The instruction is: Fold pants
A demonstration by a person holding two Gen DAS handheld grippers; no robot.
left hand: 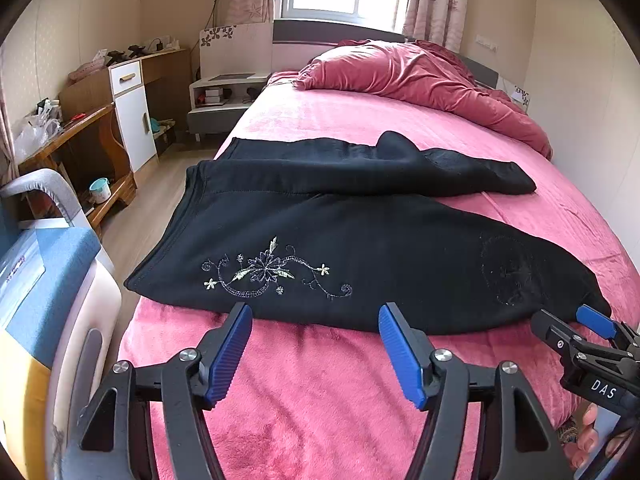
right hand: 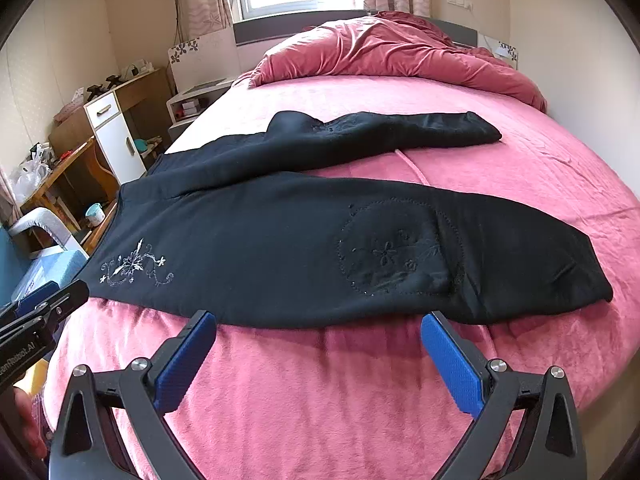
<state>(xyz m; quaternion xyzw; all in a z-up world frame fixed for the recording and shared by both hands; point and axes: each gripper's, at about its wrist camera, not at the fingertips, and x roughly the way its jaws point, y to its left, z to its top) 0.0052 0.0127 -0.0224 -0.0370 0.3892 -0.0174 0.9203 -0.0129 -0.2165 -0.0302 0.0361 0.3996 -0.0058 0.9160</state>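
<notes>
Black pants point(left hand: 360, 248) with a pale flower embroidery near the waistband lie spread across the pink bed point(left hand: 320, 392), waist to the left, both legs running right and apart. They also show in the right wrist view point(right hand: 280, 240). My left gripper point(left hand: 316, 316) is open and empty, just short of the near leg's edge by the embroidery. My right gripper point(right hand: 320, 324) is open and empty, just short of the same edge further along the leg. It also shows at the right of the left wrist view point(left hand: 572, 324).
A rumpled red duvet point(left hand: 420, 76) lies at the head of the bed. A bedside table point(left hand: 224, 96), a white cabinet point(left hand: 132, 112) and a wooden desk point(left hand: 80, 132) stand along the left wall. A blue and white box point(left hand: 44, 320) stands at the bed's near left corner.
</notes>
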